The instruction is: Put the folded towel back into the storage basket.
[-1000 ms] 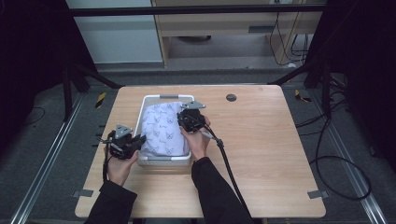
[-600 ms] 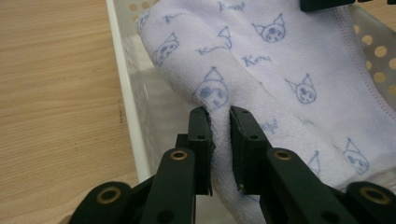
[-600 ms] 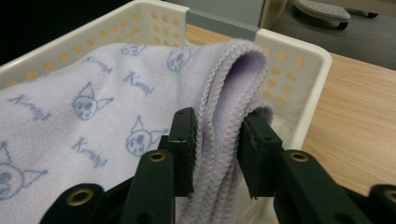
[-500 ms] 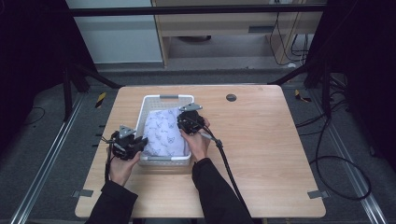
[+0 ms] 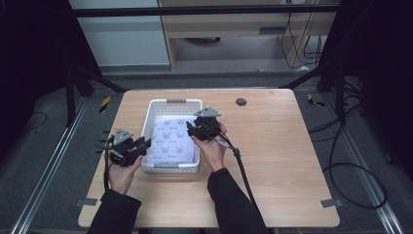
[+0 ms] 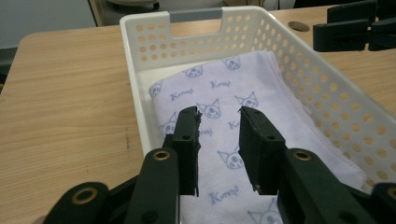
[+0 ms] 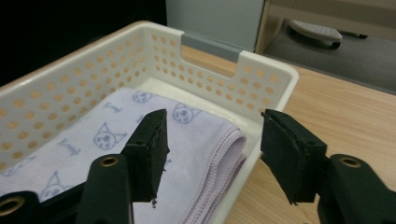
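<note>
My left gripper [image 5: 141, 146] sits at the basket's [image 5: 171, 103] left wall, centre-left of the high view, its jaws just opening with nothing between them. My right gripper [image 5: 191, 127] hangs at the basket's right rim, jaws also just opening, empty. The folded towel [image 5: 171, 142] lies flat inside the white basket, released, mid-table.

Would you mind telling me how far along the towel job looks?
Done: the folded towel lies flat inside the white basket. In hand: the left tool and right tool have just been opening, nothing between their jaws. Left: probably only drawing both hands away.
</note>
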`<state>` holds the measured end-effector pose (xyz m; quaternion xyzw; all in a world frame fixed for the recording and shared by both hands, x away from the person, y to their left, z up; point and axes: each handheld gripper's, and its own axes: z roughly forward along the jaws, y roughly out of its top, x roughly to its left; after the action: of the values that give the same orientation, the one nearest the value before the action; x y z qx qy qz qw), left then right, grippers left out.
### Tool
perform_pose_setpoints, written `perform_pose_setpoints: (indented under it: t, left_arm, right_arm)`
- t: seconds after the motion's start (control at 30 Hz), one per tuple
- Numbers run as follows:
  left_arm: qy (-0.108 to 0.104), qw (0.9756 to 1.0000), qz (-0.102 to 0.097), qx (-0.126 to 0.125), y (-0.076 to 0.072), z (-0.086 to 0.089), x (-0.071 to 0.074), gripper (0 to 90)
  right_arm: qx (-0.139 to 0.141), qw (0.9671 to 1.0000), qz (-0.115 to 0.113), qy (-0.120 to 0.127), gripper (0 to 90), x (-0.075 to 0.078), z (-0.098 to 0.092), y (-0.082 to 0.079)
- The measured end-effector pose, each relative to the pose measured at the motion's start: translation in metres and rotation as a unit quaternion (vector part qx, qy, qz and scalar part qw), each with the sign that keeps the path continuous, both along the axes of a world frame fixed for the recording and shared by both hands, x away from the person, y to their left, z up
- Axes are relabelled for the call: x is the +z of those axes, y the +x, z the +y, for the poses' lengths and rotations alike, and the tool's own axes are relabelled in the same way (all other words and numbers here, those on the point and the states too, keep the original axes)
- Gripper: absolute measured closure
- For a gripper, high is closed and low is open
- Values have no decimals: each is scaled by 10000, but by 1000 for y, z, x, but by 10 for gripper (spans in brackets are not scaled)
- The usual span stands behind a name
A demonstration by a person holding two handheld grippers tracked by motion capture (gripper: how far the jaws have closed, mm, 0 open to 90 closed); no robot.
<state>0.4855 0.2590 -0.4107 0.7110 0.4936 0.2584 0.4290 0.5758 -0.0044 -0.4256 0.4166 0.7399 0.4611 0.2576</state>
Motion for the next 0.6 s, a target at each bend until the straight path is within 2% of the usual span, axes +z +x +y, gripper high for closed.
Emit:
perform_pose_setpoints:
  t: [0.03, 0.07, 0.17, 0.27, 0.33, 0.37, 0.47, 0.5, 0.53, 0.6]
  left_arm:
    - [0, 10000, 0, 0, 0, 0, 0, 664]
    - [-68, 10000, -54, -25, -3, 0, 2, 649]
    - [-52, 9999, -114, -55, -5, -1, 4, 613]
    - [1, 9998, -170, -66, -7, -2, 4, 572]
    - [9, 9998, -179, -73, -8, -2, 3, 540]
    - [39, 9998, -191, -83, -9, -3, 3, 540]
    - [99, 9995, -258, -119, -12, -4, 2, 483]
    - [99, 9995, -258, -119, -12, -4, 2, 470]
    - [109, 9994, -282, -137, -13, -4, 2, 451]
    - [139, 9993, -326, -149, -15, -3, 2, 444]
  right_arm:
    - [0, 10000, 0, 0, 402, 0, 0, 0]
    - [-5, 9999, -24, 146, 354, 2, -7, -6]
    - [-1, 9998, -73, 158, 324, 4, -14, -11]
    - [-32, 9996, -160, 238, 277, 9, -31, -22]
    - [-21, 9994, -127, 326, 254, 10, -40, -27]
    - [-21, 9994, -127, 326, 254, 10, -40, -27]
    - [-50, 9995, -154, 288, 206, 12, -59, -37]
    - [-50, 9995, -154, 288, 206, 12, -59, -37]
    - [-32, 9995, -129, 290, 180, 11, -72, -42]
    - [-13, 9991, -53, 412, 177, 10, -82, -46]
